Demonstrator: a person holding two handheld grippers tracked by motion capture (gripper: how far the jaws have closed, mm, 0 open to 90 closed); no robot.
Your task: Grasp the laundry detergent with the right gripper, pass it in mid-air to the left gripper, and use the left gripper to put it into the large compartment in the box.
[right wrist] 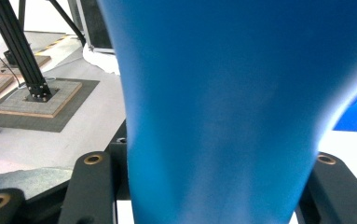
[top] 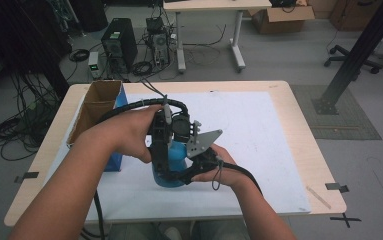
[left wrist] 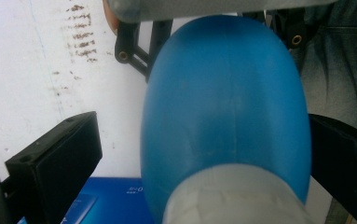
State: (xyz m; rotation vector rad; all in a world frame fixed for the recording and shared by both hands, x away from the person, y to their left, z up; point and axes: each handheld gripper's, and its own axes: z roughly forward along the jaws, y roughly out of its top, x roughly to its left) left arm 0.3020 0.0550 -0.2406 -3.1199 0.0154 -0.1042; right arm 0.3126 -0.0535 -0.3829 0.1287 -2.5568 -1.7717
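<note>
We hold the blue bottle in the middle of the high view. Our right gripper is clamped on it low down. The left gripper jaws sit apart around it, so we squeeze slowly and keep it steady.

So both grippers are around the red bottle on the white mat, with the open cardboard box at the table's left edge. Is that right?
Not quite: the bottle is blue, not red, as the high view shows. The rest holds: the left gripper and right gripper are both around it on the white mat, and the open cardboard box stands at the table's left edge.
</note>
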